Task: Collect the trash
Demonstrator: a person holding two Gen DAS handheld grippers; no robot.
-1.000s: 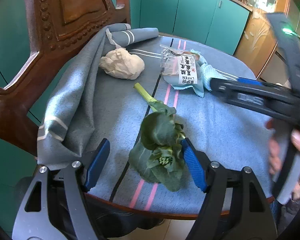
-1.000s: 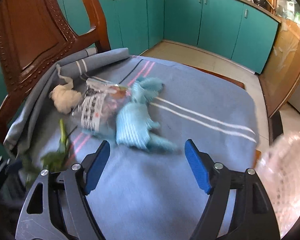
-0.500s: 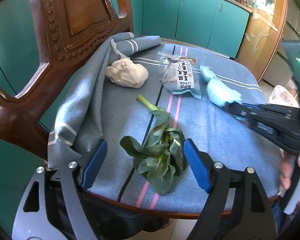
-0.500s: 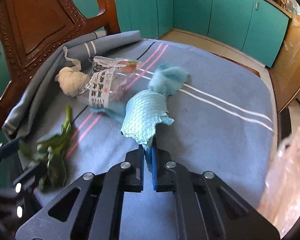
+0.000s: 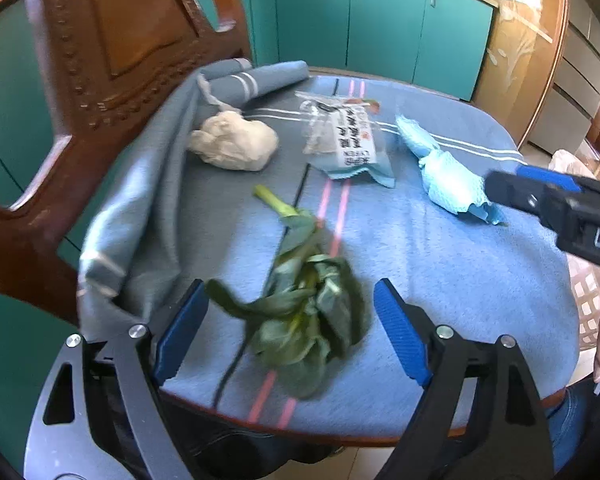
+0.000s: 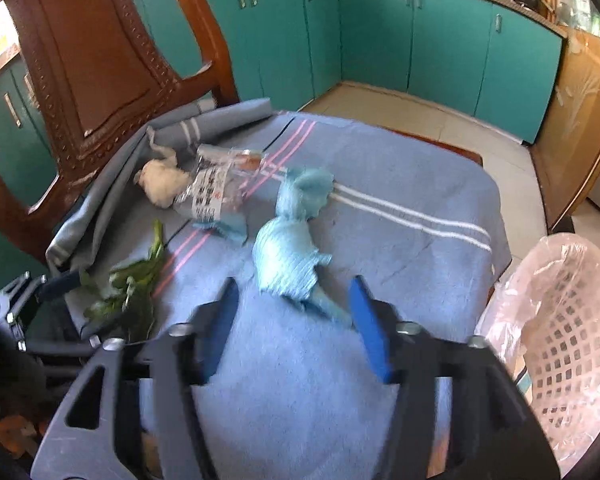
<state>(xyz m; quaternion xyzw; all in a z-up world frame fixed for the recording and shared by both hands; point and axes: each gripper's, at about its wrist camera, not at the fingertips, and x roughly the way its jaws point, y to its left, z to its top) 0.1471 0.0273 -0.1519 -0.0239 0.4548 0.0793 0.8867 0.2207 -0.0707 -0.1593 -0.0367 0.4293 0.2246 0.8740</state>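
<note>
left gripper (image 5: 290,334): jaws opening, wilted greens (image 5: 306,316) lie between the pads, not pinched
right gripper (image 6: 294,326): jaws opening, tail of blue paper towel (image 6: 290,260) between them, loose
wrapper (image 5: 346,138): mid-cloth, beside cream wad (image 5: 234,142)
bin (image 6: 560,320): lined basket, right of table

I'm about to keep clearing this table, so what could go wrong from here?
1. The right gripper has its jaws opening around the blue wipe, not pressing it; the wipe may just stay on the cloth.
2. The left gripper straddles the limp greens with jaws opening; loose leaves could slip out or tear when lifted.
3. The lined basket sits off the table edge, so carried trash could drop on the floor.
</note>
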